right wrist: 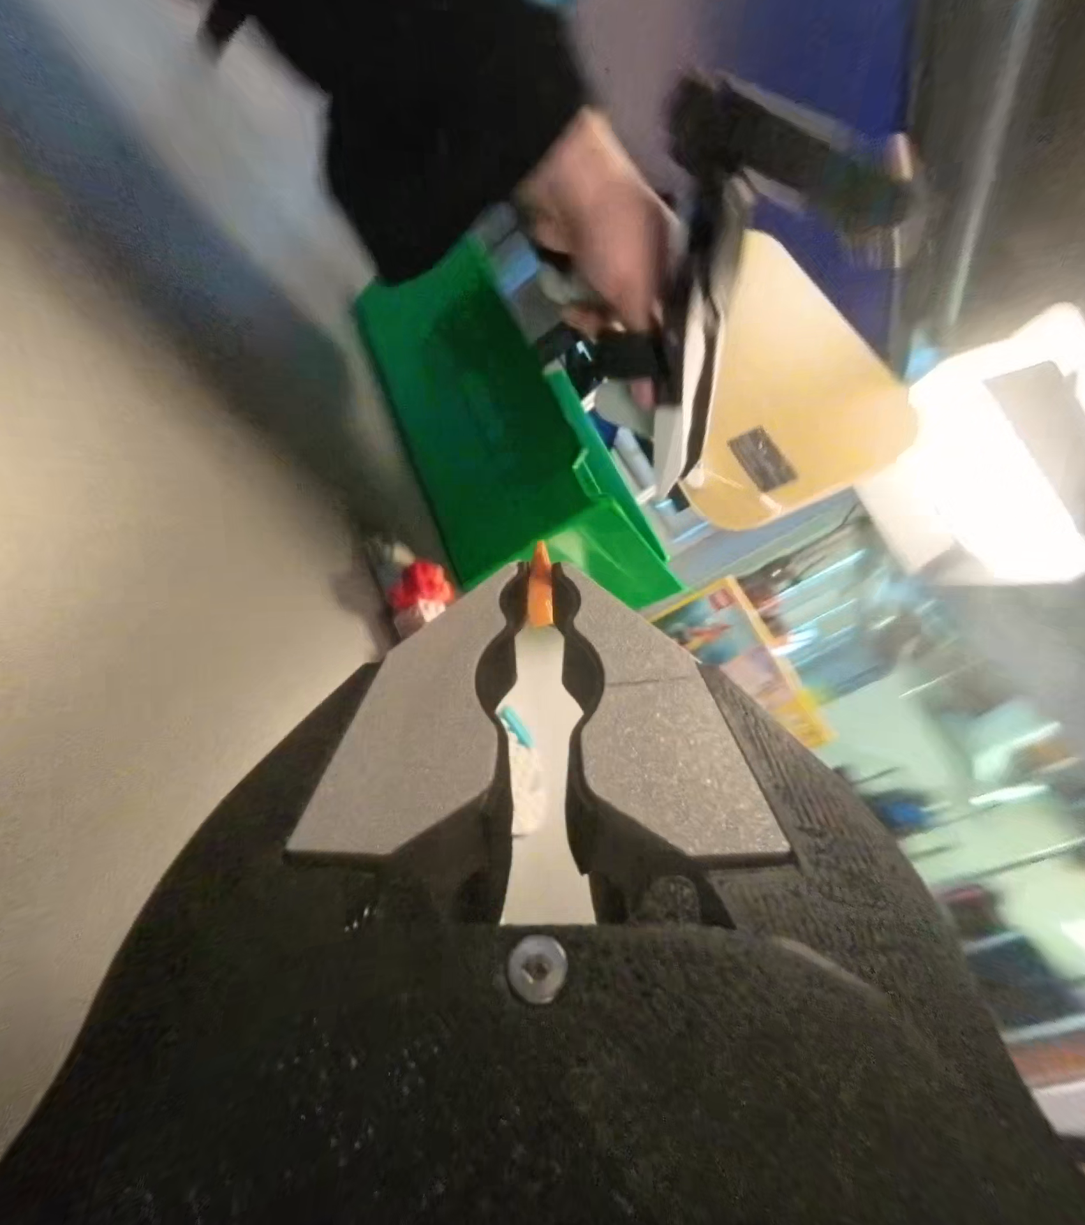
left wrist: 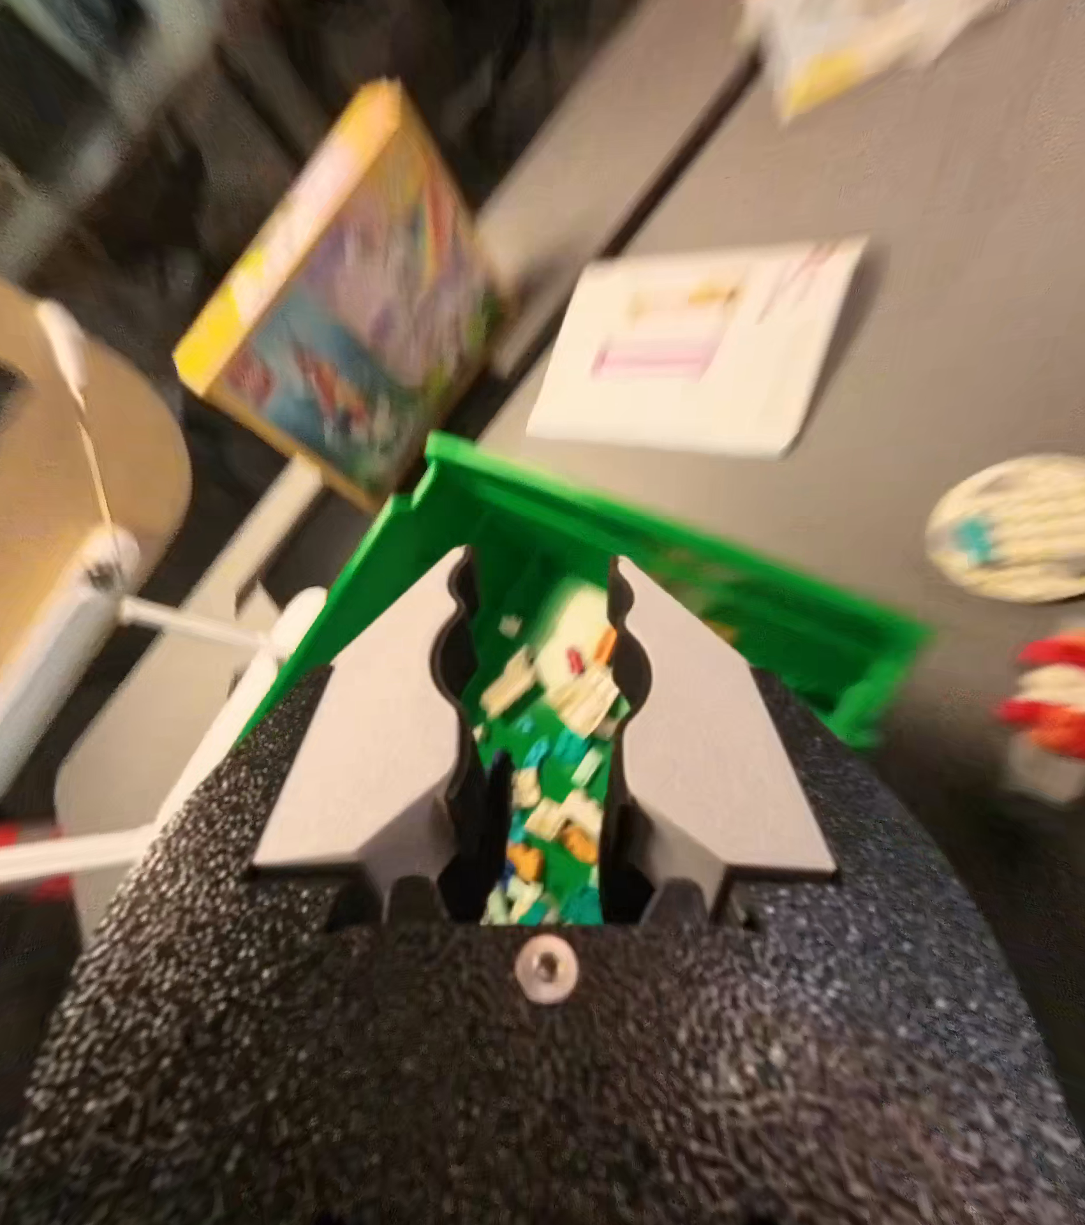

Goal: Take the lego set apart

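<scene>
Grey table (left wrist: 990, 199) carries everything, and both pictures are smeared by fast moving. On it, in the left wrist view, stand a colourful cardboard box (left wrist: 341, 291) and a white booklet (left wrist: 698, 345).

Next biggest is the green bin (left wrist: 526, 524). It is tipped up off the table. The left hand-held gripper (left wrist: 539, 596) reaches in over its near edge with its fingers a small way apart, and I cannot tell if they pinch the wall. In the right wrist view a person's hand (right wrist: 599, 219) and that hand-held gripper sit at the bin's (right wrist: 486, 411) top edge. The bin looks like stiff, smooth plastic, light but slippery, so the rim is the best place to take hold.

Inside it lie many loose lego bricks (left wrist: 553, 696), cream, teal and orange. They are tiny, hard and light, and would spill easily.

To the right on the table sit a round striped lego piece (left wrist: 1036, 527) and a red and white lego build (left wrist: 1083, 709) still stuck together. It is small and stiff. I think it should be squeezed at its sides while the top layer is pulled off.

Smallest is an orange lego piece (right wrist: 540, 596). The right hand-held gripper (right wrist: 540, 583) is nearly closed and pinches it at its tips, right beside the bin. It is light and smooth, so it could slip out.
</scene>
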The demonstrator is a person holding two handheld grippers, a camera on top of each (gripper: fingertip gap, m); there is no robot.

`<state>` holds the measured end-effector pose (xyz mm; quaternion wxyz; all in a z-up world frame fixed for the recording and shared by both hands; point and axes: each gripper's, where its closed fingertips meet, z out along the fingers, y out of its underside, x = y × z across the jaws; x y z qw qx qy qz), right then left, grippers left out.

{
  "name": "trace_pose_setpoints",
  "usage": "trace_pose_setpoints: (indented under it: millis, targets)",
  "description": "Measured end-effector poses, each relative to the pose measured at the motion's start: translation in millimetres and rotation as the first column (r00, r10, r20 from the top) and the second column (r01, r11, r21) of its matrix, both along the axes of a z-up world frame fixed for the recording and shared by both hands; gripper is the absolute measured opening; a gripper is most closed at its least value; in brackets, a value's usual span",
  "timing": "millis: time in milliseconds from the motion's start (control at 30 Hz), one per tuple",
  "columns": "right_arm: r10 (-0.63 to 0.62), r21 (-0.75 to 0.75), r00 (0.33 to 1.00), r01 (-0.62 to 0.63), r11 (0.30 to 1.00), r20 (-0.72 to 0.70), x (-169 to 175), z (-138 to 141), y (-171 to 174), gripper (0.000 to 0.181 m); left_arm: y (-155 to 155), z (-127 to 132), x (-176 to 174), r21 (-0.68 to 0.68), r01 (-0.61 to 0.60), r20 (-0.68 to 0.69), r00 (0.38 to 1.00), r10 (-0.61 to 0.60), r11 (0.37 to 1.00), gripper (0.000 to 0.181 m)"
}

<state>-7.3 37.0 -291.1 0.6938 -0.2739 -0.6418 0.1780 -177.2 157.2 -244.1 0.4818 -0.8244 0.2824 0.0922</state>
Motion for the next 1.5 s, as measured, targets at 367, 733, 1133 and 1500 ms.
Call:
trace_pose_setpoints:
  millis: [367,733,1133,1500]
  targets:
    - [0.179,-0.727,0.806,-0.588,0.355,-0.564,37,78,6,0.005,-106,20,202,0.466,0.582,-0.419,0.809,-0.413,0.667,0.04]
    - [0.158,-0.722,0.733,-0.68,0.129,-0.662,47,89,10,0.005,-106,26,216,0.604,0.52,-0.374,0.854,-0.361,0.605,0.0]
    - [0.138,-0.756,0.761,-0.647,0.101,-0.633,39,79,14,0.005,-106,23,221,0.601,0.526,-0.376,0.851,-0.367,0.602,0.013]
    - [-0.046,-0.766,0.815,-0.522,0.375,-0.578,58,80,62,0.013,-62,62,90,0.591,0.19,-0.28,0.96,-0.021,0.784,0.006]
